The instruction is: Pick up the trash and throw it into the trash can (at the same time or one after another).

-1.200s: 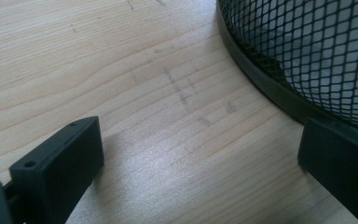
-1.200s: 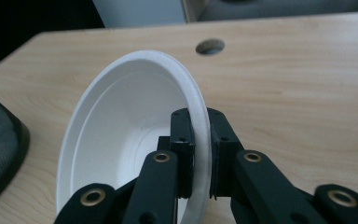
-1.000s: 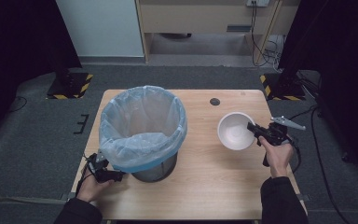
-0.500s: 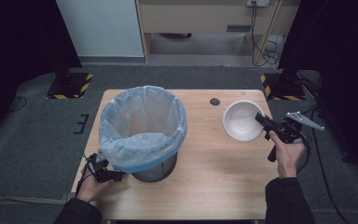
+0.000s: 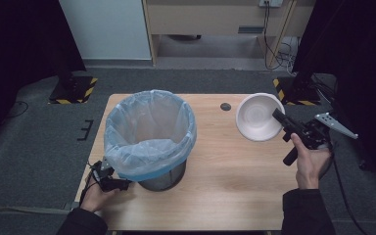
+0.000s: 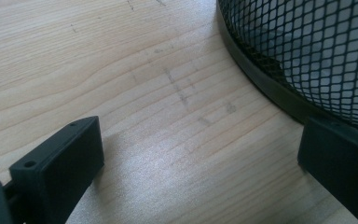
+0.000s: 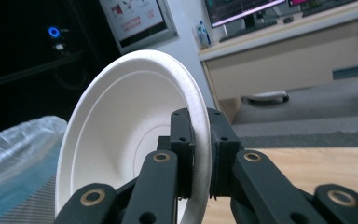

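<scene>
Bowl (image 5: 258, 116): one white bowl, tilted on edge and raised above the table (image 5: 215, 196), right of the single mesh bin (image 5: 149, 139); earlier it sat lower, nearer the tabletop. The blue liner hides the bin's interior. The right gripper (image 5: 277, 115) is clamped on the bowl's rim. The left gripper (image 5: 120, 185), jaws apart, rests at the bin's base, partly hidden beneath the liner overhang.

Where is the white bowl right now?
In the high view, the white bowl is at the table's right side, clamped by its rim in the right gripper, tilted, right of the lined bin.
</scene>
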Demonstrator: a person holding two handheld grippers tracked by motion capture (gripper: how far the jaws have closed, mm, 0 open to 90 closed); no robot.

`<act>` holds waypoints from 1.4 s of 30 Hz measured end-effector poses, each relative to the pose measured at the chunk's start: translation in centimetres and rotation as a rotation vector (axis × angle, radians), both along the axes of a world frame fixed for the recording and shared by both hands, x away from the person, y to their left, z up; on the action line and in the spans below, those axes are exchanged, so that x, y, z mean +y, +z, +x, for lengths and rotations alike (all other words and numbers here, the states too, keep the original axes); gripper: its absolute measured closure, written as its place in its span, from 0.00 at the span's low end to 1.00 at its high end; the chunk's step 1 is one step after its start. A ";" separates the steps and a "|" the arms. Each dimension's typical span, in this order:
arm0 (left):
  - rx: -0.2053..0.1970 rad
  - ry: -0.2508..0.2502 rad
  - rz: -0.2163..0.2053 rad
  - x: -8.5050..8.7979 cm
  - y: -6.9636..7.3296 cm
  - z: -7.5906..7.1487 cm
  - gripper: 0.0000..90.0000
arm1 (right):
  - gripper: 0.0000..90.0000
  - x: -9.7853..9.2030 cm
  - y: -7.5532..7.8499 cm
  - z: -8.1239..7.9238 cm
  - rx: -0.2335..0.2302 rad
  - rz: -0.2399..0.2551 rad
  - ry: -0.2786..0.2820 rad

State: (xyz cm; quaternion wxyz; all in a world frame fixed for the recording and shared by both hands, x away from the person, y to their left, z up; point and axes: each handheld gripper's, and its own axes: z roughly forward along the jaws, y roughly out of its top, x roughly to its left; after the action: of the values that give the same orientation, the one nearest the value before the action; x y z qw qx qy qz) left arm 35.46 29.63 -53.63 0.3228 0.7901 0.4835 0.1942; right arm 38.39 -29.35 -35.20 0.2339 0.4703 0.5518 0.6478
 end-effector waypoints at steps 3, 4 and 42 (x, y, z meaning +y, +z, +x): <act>0.000 0.000 0.000 0.0 0.0 0.0 0.00 | 0.92 0.0 0.7 -0.4 -0.022 0.012 0.009; 0.000 0.000 0.000 0.0 0.0 0.0 0.00 | 0.92 0.1 0.9 -0.6 -0.031 0.024 0.015; 0.000 -0.001 0.000 0.0 0.0 0.0 0.00 | 0.92 3.9 6.7 -2.4 -0.211 0.071 0.129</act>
State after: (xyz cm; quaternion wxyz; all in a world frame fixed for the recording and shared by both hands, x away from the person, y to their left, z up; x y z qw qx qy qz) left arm 35.46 29.64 -53.63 0.3227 0.7903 0.4833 0.1942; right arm 35.95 -25.48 -28.54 0.2316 0.3708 0.5300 0.7266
